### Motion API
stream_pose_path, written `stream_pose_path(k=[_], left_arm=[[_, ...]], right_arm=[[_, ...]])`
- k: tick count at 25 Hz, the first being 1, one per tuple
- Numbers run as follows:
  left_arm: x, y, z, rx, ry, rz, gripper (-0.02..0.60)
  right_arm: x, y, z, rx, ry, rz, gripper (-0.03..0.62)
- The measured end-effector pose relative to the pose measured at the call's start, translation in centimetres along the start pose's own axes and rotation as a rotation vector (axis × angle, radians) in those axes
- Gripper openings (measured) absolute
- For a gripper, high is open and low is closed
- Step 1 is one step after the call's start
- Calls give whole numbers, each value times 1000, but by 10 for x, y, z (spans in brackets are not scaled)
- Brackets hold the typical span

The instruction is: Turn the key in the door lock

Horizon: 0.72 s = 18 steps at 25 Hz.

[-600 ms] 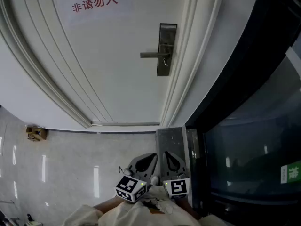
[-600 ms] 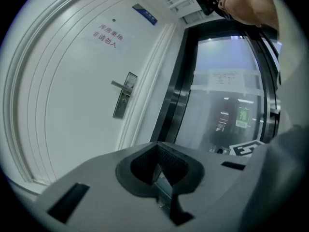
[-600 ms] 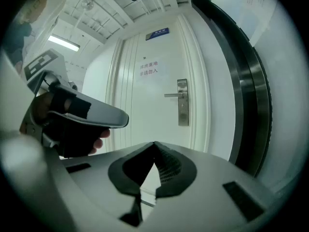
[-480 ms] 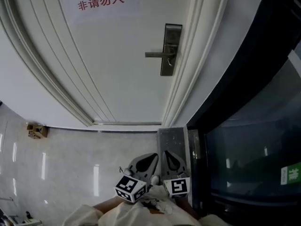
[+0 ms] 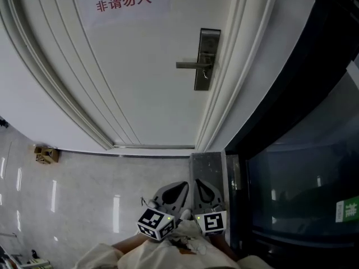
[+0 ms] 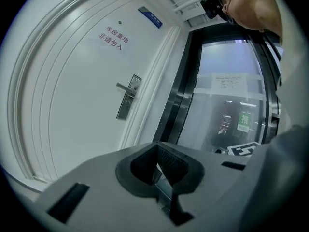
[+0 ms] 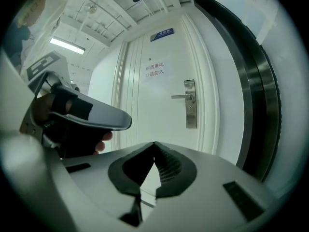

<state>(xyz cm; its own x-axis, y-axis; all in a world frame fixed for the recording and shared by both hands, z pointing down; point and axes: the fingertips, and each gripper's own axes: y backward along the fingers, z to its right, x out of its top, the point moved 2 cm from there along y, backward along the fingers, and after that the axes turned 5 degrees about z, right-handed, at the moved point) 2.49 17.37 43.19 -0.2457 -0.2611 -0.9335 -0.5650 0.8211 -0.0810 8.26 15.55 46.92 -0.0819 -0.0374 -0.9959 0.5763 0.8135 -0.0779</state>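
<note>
A white door (image 5: 140, 83) carries a steel lock plate (image 5: 206, 58) with a lever handle (image 5: 193, 65) that points left. Under the lever sits a small glint, too small to tell as a key. Both grippers hang low by the person's body, far from the lock. My left gripper (image 5: 183, 185) is shut with nothing in it, and its jaws (image 6: 157, 148) meet. My right gripper (image 5: 198, 182) lies just beside it, also shut and empty (image 7: 154, 144). The lock plate shows ahead in the left gripper view (image 6: 127, 98) and the right gripper view (image 7: 190, 110).
A sign in red characters (image 5: 123, 1) is stuck high on the door. A dark-framed glass door (image 5: 291, 167) with a green sticker (image 5: 350, 209) stands to the right. A small brown box (image 5: 46, 153) lies on the glossy tiled floor at left.
The head view has swung slightly, so the lock plate sits a little further right. Neither gripper has moved, and both stay shut.
</note>
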Motion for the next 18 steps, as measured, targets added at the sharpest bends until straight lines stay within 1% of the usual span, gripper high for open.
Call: stream_pose_path(k=[3,9,11,13,15,18], left_arm=[[-2,-6,1,7,4,-14,0],[-11,-26,-1,33,31,-21,0],[-12,-35,-5,31,33,-42,0],[-11,-45,-9,17,32,-55,0],[-5,-58,-19,5,33,-46,0],[13,-77,-53,0,42,-22,0]], right_arm=[[3,0,7,-1,-2,0,8],[-8,-7,28,4,2,-1,8],[-9,-12,32,5,-14,13,8],[-13,-17,37,9,-17,5,8],[-15,-30,44,3,14,-25,8],[-9,-67,56,-26,71,-44,8]])
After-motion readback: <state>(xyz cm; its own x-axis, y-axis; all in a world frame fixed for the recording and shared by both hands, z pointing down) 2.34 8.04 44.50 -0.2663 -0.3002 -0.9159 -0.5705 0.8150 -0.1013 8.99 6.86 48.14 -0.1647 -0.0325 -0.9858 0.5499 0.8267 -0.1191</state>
